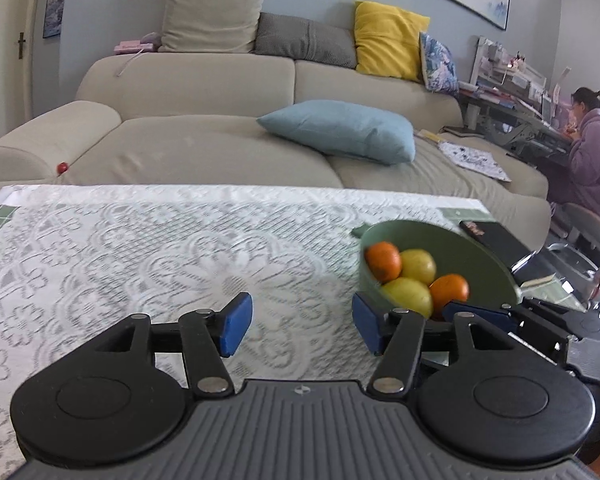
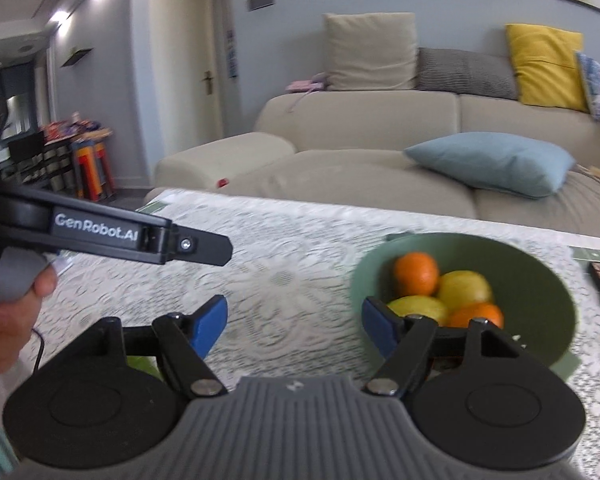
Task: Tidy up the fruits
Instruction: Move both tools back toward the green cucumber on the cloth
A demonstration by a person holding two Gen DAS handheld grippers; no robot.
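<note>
A green bowl [image 1: 472,256] stands on the right of the lace-covered table [image 1: 140,248]. It holds two oranges [image 1: 383,261] and two yellow lemons [image 1: 419,266]. My left gripper [image 1: 302,324] is open and empty, just left of the bowl and above the cloth. In the right wrist view the bowl [image 2: 536,276] with an orange [image 2: 416,273] and a lemon [image 2: 465,290] lies ahead to the right. My right gripper [image 2: 294,326] is open and empty, its right finger in front of the bowl's near rim. The left gripper's body [image 2: 112,232] shows at the left of that view.
A beige sofa [image 1: 220,132] with a blue cushion [image 1: 340,130] stands behind the table. A small red object [image 1: 62,167] lies on the sofa's edge. A dark flat object [image 1: 496,236] lies right of the bowl. A person in purple [image 1: 592,152] sits at a desk at far right.
</note>
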